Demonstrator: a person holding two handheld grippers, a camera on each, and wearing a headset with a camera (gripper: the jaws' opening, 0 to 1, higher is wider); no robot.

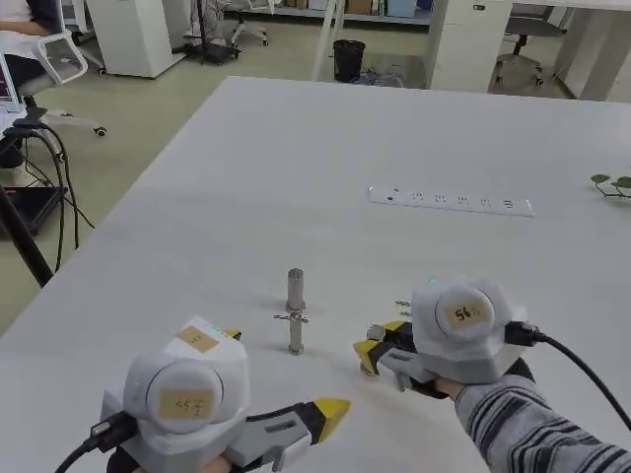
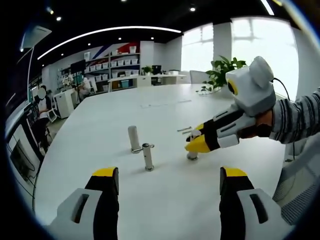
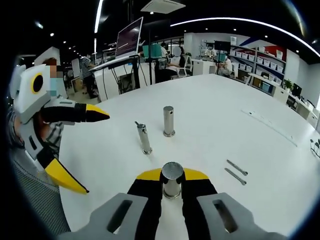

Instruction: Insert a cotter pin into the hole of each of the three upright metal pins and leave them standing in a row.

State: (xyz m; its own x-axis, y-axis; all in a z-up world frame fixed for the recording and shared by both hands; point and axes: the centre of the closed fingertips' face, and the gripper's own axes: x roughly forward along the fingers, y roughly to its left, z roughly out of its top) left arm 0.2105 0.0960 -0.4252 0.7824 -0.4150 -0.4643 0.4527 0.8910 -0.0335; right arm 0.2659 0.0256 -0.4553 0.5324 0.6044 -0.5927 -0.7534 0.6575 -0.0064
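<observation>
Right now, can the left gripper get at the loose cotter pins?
Probably not directly: the right gripper, shut on a metal pin, sits between the open left gripper and the cotter pins.

The worktop [image 1: 296, 168] lies bare across the upper and left parts of the head view. At centre a rear pin [image 1: 295, 289] and a front pin [image 1: 296, 333] stand close together. Just right of them sits the right gripper [image 1: 367, 357], clamped on a third pin [image 3: 172, 179], with loose cotter pins [image 3: 235, 171] beside it. A power strip [image 1: 452, 201] crosses the upper right.
</observation>
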